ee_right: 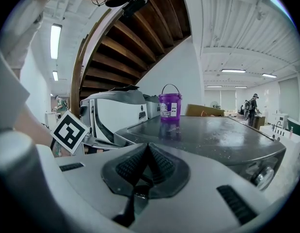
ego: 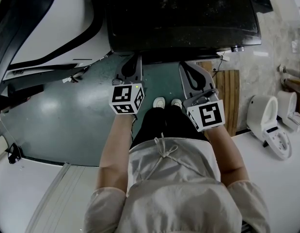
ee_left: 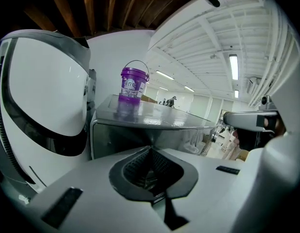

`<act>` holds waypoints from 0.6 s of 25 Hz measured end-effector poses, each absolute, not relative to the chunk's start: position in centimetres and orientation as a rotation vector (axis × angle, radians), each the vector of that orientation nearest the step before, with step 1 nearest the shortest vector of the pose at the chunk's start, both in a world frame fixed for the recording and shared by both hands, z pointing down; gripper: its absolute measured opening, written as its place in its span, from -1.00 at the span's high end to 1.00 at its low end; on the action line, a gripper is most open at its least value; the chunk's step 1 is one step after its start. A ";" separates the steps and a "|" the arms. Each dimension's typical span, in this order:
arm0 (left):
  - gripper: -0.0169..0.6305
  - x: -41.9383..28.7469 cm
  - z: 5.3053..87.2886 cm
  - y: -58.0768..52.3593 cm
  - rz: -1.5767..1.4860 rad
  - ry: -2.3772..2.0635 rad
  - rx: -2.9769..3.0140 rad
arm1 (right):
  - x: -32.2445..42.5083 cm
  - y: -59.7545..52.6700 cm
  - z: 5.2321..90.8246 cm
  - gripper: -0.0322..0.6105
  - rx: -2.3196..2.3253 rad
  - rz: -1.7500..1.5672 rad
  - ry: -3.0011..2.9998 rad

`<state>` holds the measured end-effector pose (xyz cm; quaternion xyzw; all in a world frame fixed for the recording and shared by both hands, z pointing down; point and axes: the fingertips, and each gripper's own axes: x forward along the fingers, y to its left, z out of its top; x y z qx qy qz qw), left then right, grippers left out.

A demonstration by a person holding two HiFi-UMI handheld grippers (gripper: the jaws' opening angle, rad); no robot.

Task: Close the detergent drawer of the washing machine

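Teal floor runs up to the washing machine, with a purple bucket standing on its dark top. The left gripper and right gripper are both closed on nothing and held low before the front, likely poised to push. No view shows the detergent drawer.

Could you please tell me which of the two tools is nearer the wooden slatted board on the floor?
The right tool: the wooden board lies just beyond its outer side, while the left tool is farther off, past the person's shoes.
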<state>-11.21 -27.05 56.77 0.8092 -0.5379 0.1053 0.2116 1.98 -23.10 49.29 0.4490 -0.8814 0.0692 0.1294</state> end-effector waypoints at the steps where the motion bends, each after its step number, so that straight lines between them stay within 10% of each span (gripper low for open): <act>1: 0.90 -11.2 56.6 -26.8 0.284 -1.494 2.247 | 2.0 -22.8 49.1 0.88 1.305 0.209 -2.558; 15: 0.90 -8.1 41.9 -19.0 0.210 -1.430 2.585 | 4.2 -18.7 40.6 0.88 1.280 0.138 -2.638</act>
